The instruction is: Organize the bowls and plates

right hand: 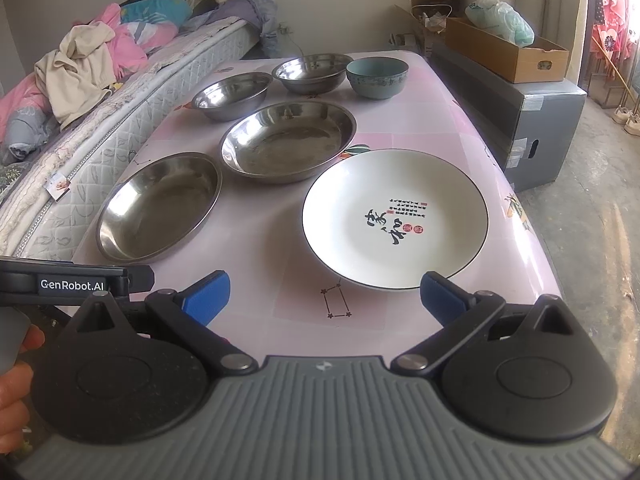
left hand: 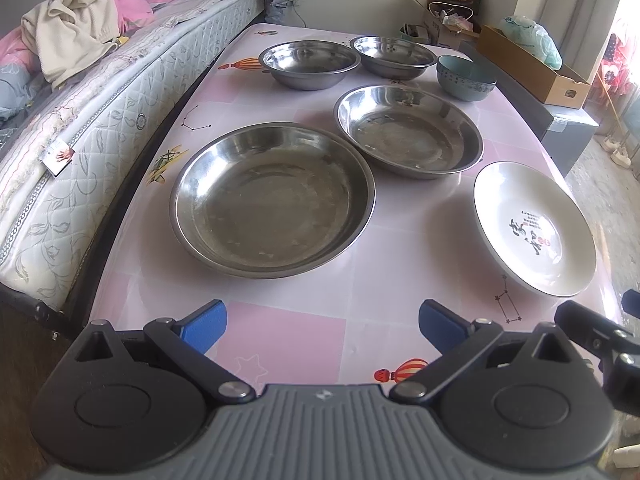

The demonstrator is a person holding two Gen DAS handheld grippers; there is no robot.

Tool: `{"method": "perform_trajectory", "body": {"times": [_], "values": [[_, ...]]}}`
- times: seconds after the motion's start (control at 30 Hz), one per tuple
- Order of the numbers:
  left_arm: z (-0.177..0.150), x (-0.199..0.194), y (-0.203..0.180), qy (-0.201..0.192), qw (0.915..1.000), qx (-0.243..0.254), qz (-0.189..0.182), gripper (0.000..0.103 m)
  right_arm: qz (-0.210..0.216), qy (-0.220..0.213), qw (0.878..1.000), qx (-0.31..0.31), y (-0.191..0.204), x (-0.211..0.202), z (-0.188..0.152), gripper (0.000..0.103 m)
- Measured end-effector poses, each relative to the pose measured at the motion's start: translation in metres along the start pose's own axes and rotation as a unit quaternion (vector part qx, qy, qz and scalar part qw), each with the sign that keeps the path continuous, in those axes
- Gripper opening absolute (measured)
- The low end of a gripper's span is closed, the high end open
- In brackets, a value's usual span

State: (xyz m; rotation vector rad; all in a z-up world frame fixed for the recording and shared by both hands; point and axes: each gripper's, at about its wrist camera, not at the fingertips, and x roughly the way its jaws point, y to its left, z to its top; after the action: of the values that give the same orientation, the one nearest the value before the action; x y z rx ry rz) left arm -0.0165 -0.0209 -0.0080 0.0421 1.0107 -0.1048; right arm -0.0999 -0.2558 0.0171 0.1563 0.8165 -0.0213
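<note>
Both wide apart, holding nothing, touching nothing: left gripper (left hand: 322, 326) short of near steel plate (left hand: 272, 200), right gripper (right hand: 325, 298) just short of white plate (right hand: 395, 218). White plate close to table (right hand: 256, 240) edge, glazed; likely to skid off if nudged. Beyond white plate: second steel plate (right hand: 288, 140), two steel bowls (right hand: 231, 95) (right hand: 309, 72), blue bowl (right hand: 377, 77). Thin steel rims, shallow bite, could slip.

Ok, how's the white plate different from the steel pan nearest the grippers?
The white plate is ceramic, shallow, with black calligraphy printed inside; the steel pan is bare metal, deeper-walled and reflective. The plate sits nearer the table's right edge, the pan nearer the bed side. Both are round, upright and empty.
</note>
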Motion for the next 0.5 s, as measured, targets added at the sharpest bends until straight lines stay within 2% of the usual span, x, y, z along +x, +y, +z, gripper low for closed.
{"method": "perform_trajectory", "body": {"times": [0.5], "values": [[-0.0014, 0.0043, 0.0026, 0.002, 1.0000, -0.004, 0.007, 0.103, 0.013, 0.002, 1.000, 0.002, 0.0009, 0.0033, 0.0025, 0.102]]}}
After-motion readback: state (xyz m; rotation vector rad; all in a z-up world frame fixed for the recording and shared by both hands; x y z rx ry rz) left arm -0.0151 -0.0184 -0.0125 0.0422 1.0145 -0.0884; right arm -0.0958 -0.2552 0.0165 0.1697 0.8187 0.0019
